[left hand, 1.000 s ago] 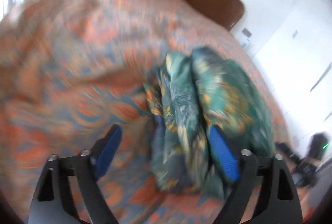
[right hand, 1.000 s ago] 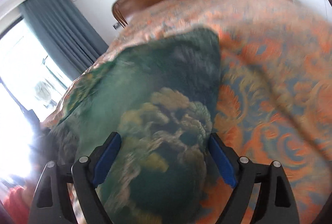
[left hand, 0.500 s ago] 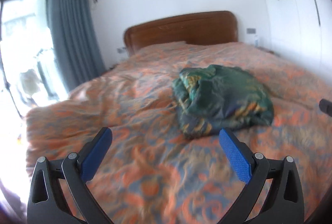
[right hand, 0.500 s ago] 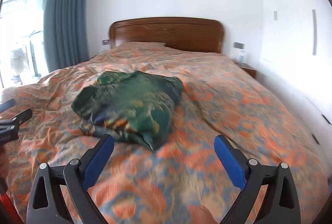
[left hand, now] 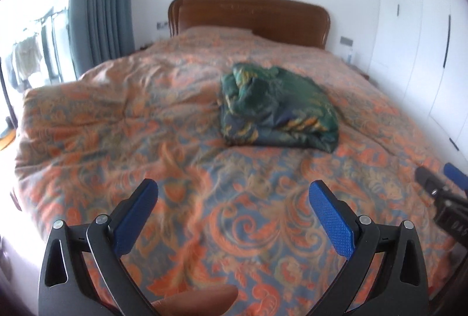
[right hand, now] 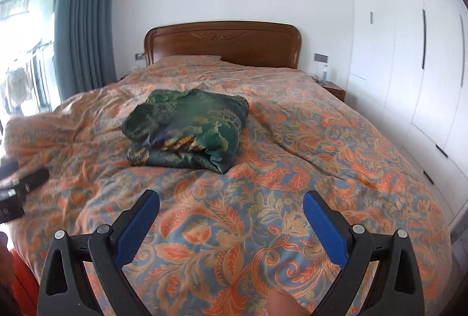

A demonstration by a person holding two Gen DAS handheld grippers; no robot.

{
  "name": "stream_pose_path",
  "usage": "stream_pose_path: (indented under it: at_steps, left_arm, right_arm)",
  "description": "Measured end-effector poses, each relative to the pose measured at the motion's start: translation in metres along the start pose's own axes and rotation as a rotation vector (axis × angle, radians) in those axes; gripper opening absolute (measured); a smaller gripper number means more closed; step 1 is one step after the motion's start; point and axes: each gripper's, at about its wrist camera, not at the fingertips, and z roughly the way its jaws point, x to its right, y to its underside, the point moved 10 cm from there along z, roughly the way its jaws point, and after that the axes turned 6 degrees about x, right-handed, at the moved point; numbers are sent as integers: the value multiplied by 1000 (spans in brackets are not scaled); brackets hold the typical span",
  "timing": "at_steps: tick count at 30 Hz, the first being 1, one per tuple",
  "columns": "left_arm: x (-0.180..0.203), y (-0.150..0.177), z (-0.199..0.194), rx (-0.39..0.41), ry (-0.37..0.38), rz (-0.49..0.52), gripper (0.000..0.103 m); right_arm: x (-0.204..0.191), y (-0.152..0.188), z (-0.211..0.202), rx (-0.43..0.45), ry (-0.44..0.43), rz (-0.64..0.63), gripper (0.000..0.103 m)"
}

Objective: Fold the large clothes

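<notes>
A dark green patterned garment (left hand: 278, 108) lies folded in a thick bundle on the middle of the bed; it also shows in the right wrist view (right hand: 187, 129). My left gripper (left hand: 232, 193) is open and empty, held back over the near part of the bed, well short of the bundle. My right gripper (right hand: 231, 199) is open and empty too, at a similar distance from the bundle. The right gripper's tip shows at the right edge of the left wrist view (left hand: 441, 190). The left gripper shows at the left edge of the right wrist view (right hand: 20, 181).
The bed has an orange and blue paisley cover (right hand: 292, 169) and a brown wooden headboard (right hand: 222, 42). A grey-blue curtain (right hand: 82, 23) and a bright window are on the left. White wardrobe doors (right hand: 409, 53) and a small nightstand (right hand: 333, 88) stand on the right.
Both grippers have pulled back from the green bundle, where they were close against it a second ago. The bundle now lies alone on the bed. Both stay open.
</notes>
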Motion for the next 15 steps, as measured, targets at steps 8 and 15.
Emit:
stream_pose_path:
  at_steps: [8, 15]
  left_arm:
    - [2, 11, -6, -47, -3, 8, 103]
    - [5, 15, -7, -64, -21, 36, 103]
  right_arm:
    - [-3, 6, -5, -18, 22, -20, 100]
    - [-14, 13, -9, -36, 3, -39, 100]
